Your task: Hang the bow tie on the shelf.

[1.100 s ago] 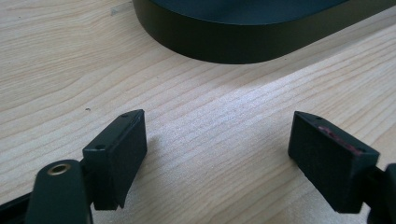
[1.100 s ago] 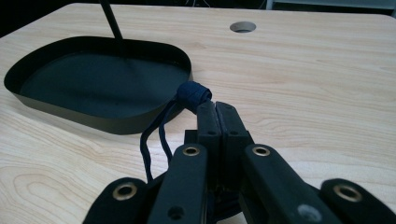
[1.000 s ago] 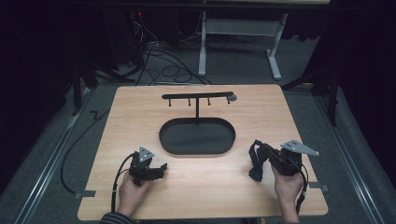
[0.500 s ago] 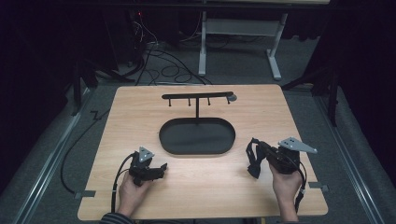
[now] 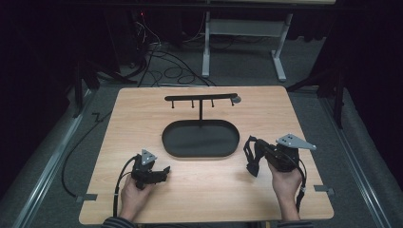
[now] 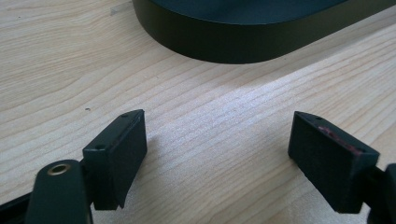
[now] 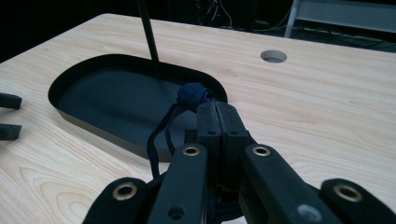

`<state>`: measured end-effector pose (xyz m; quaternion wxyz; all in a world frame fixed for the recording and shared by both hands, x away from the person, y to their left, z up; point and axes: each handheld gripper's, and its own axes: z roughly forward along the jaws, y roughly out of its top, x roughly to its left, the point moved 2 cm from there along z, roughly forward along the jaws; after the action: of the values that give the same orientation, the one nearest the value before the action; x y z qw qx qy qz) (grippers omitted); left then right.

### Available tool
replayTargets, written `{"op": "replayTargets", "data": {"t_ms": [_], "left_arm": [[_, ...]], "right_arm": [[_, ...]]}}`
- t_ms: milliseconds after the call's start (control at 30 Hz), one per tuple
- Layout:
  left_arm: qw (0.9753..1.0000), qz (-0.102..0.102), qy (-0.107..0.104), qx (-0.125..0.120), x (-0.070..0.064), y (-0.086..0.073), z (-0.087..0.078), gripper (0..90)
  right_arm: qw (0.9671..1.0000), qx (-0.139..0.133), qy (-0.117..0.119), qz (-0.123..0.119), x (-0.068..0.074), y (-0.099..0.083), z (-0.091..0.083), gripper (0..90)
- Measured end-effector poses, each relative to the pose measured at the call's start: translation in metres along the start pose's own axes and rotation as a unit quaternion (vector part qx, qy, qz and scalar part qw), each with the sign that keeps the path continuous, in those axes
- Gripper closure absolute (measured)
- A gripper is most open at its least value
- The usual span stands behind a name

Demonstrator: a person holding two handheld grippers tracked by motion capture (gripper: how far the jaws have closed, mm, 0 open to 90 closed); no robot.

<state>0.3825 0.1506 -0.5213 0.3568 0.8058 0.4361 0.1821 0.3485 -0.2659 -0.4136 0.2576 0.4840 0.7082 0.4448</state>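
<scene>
- We see the person's right hand [image 5: 285, 183] at the near right of the counter [image 5: 304, 123], raising the right hand-held gripper [image 5: 250, 156] above the surface with its jaws aimed left, toward the black oval tray [image 5: 199, 151].
- In the right gripper view, the right hand-held gripper [image 7: 217, 116] has its jaws pressed together on a dark blue cord [image 7: 161, 135]; the cord's knot [image 7: 194, 94] sits just at the jaw tips, and its strands hang down on the left of the jaws.
- The cord thus lies at the tray's right end, just beside its rim.
- The left hand [image 5: 133, 197] rests low at the near left; the left hand-held gripper [image 5: 164, 170] points right.
- In the left gripper view, the left hand-held gripper [image 6: 219, 149] has its jaws wide apart and empty, over bare wood near the tray wall [image 6: 243, 42].
</scene>
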Motion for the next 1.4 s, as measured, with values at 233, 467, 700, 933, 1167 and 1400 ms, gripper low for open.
{"op": "replayTargets", "data": {"t_ms": [233,467,700,933,1167,1400], "left_arm": [[1.0,0.0,0.0,-0.001,0.0,0.0,0.0,19.9],[1.0,0.0,-0.001,-0.001,0.0,0.0,0.0,20.0],[1.0,0.0,-0.001,-0.001,0.0,0.0,0.0,19.9],[1.0,0.0,-0.001,-0.001,0.0,0.0,0.0,19.9],[1.0,0.0,-0.002,-0.001,0.0,0.0,0.0,20.0],[1.0,0.001,-0.002,-0.001,0.0,0.0,0.0,19.9]], "right_arm": [[0.9999,-0.001,0.007,-0.009,0.005,0.007,0.004,90.0],[0.9998,-0.002,0.016,-0.012,0.012,0.011,0.01,90.0],[0.9995,-0.007,0.024,-0.017,0.018,0.018,0.015,90.0],[0.9992,-0.008,0.029,-0.026,0.024,0.027,0.02,90.0],[0.999,-0.008,0.03,-0.032,0.026,0.034,0.023,90.0],[0.9989,-0.008,0.031,-0.035,0.026,0.04,0.025,90.0]]}}
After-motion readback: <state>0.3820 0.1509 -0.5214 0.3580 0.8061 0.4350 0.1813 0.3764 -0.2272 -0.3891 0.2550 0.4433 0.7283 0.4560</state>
